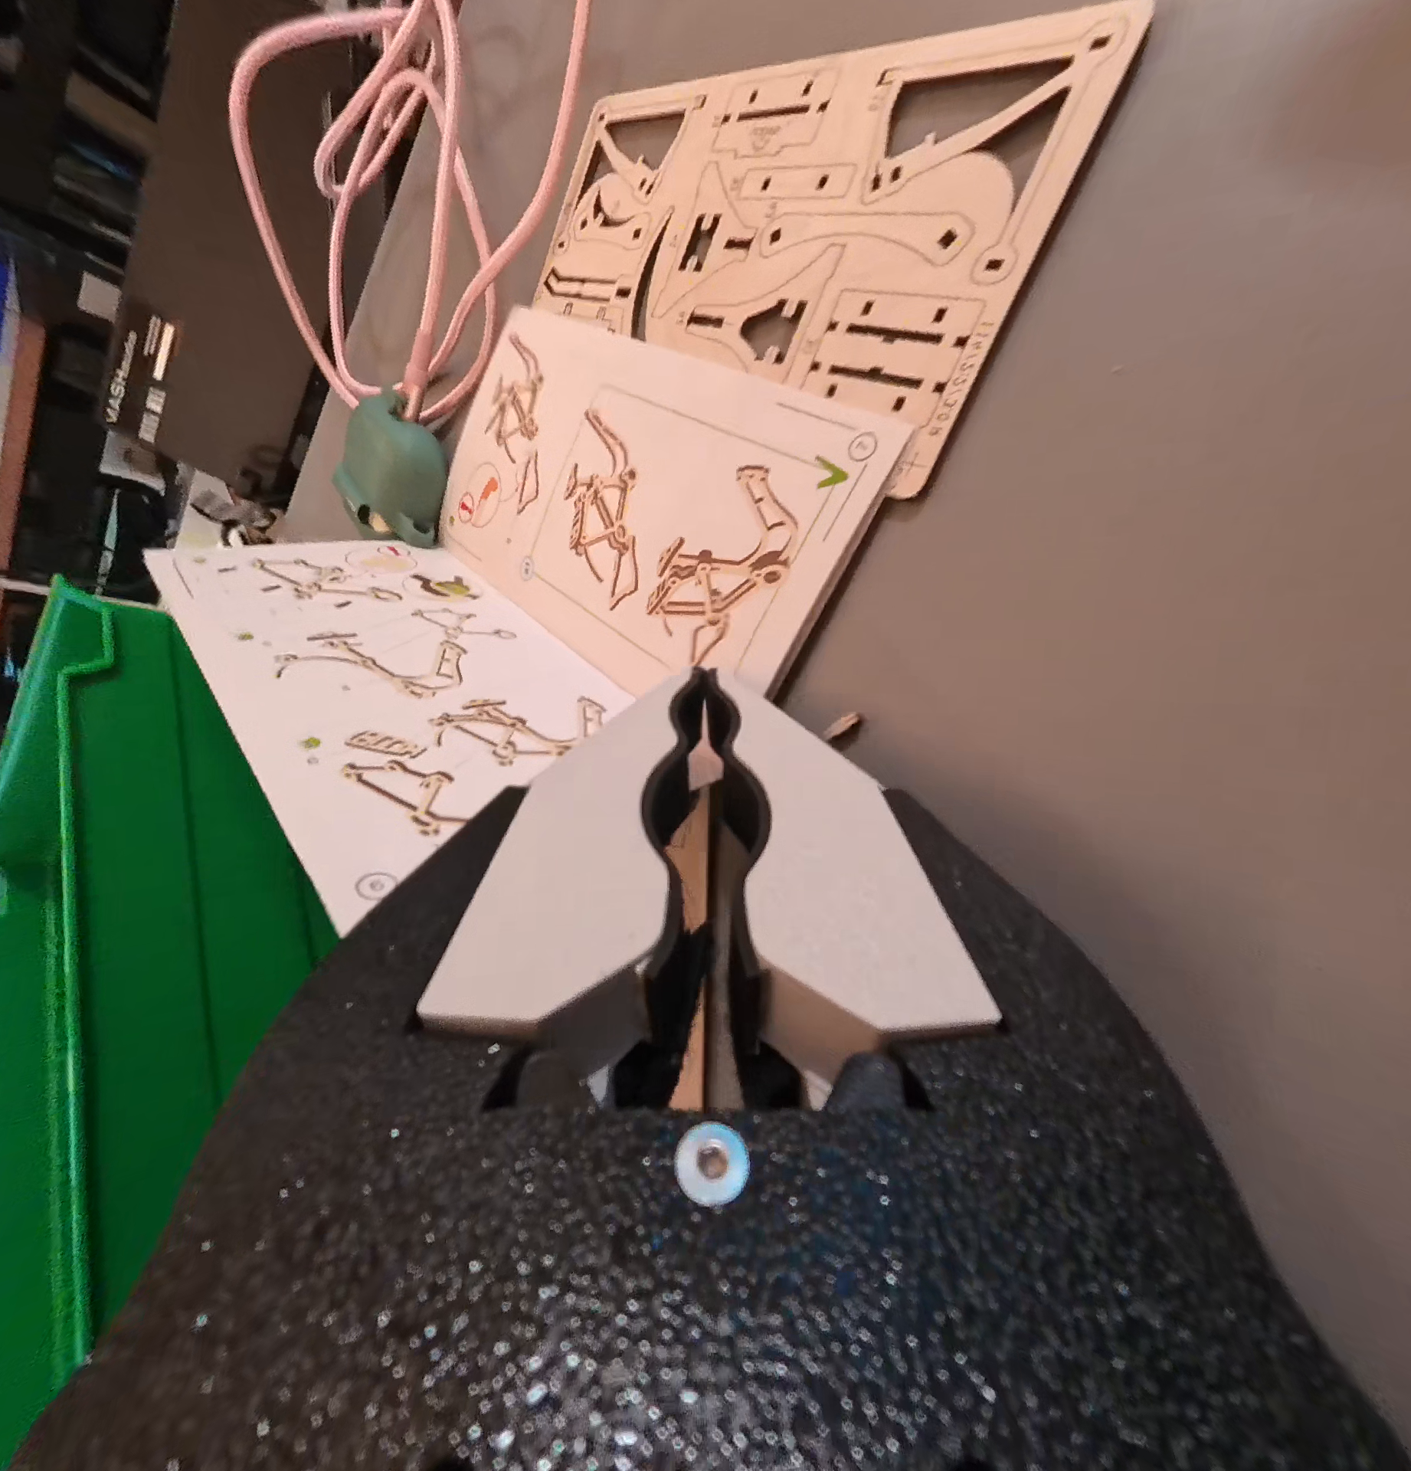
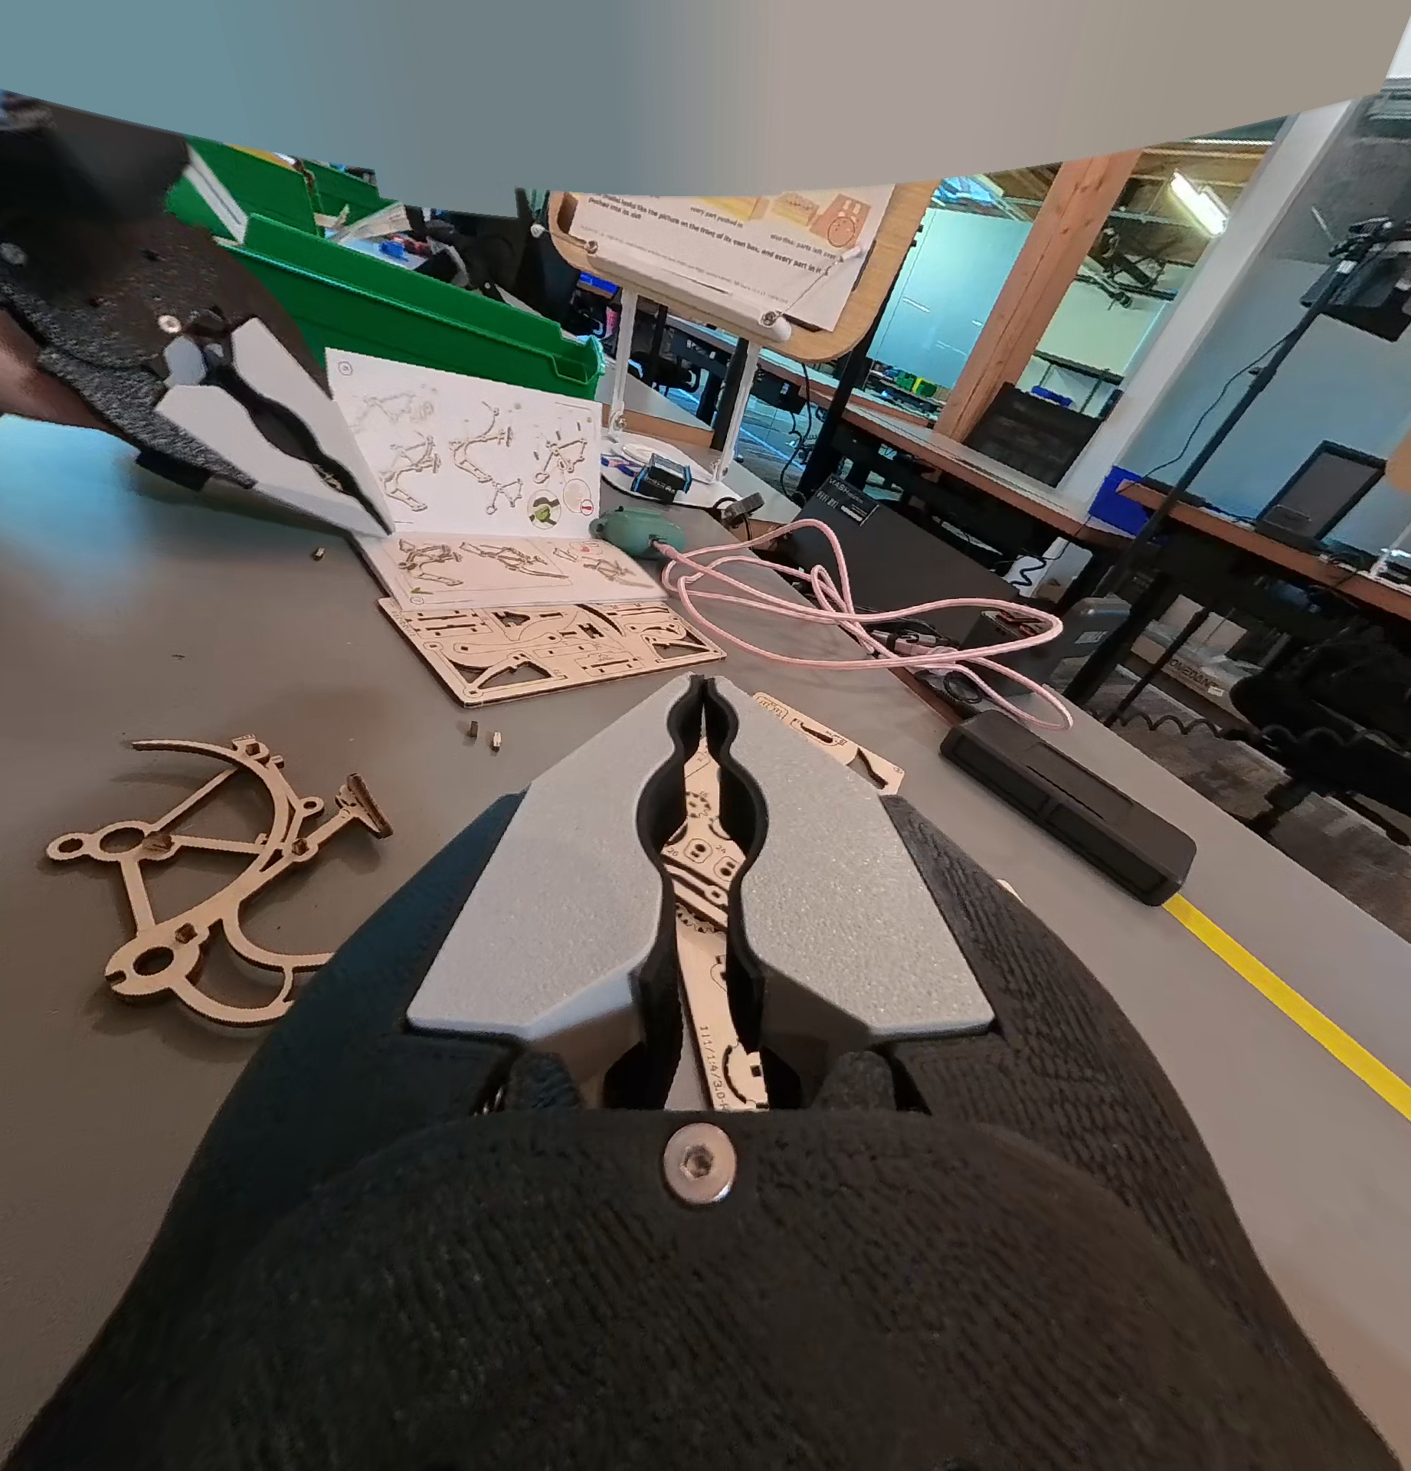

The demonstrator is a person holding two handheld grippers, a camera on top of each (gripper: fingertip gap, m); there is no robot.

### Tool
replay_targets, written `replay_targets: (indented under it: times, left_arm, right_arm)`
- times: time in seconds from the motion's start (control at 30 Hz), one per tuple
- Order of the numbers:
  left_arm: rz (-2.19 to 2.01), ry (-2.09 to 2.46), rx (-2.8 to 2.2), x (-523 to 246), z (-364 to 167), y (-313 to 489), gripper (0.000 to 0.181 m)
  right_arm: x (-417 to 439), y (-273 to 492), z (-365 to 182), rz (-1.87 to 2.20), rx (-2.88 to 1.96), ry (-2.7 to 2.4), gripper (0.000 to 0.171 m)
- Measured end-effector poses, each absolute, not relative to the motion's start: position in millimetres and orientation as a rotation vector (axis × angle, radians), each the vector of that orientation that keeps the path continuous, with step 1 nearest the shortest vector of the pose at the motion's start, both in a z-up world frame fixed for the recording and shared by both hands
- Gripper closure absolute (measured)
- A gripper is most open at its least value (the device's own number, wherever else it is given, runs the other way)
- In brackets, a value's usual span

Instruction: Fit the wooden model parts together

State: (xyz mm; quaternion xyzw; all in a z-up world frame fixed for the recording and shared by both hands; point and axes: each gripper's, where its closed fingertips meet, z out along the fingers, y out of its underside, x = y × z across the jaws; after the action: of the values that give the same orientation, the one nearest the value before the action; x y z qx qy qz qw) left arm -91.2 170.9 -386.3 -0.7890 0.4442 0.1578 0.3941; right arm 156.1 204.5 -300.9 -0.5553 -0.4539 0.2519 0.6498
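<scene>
My left gripper [image 1: 706, 684] is shut on a thin wooden part [image 1: 706, 875], seen edge-on between its grey fingers. In the right wrist view it [image 2: 372, 521] hangs tilted above the table in front of the open instruction booklet [image 2: 463, 462]. My right gripper [image 2: 702, 688] is shut, low over a wooden parts sheet [image 2: 845, 748] that shows through the gap between its fingers. A partly built wooden model [image 2: 209, 868] lies flat on the table to its left. Another wooden parts sheet [image 2: 551, 645] lies beyond, also in the left wrist view [image 1: 845, 239].
Green bins [image 2: 416, 318] stand at the back left. A pink cable [image 2: 845, 605] and a teal object [image 2: 627, 525] lie behind the booklet. A black box [image 2: 1068, 804] sits right, by yellow tape [image 2: 1283, 1011] along the table edge. Small wooden bits [image 2: 483, 728] lie loose.
</scene>
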Motion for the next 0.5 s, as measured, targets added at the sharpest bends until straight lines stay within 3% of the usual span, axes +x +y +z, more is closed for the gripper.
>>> replay_targets:
  times: [0.5]
  left_arm:
    - [-0.187, 1.09, -1.265, 38, -310, 127, 0.181]
  right_arm:
    - [173, 223, -288, 0.506, -1.26, -0.891, 0.168]
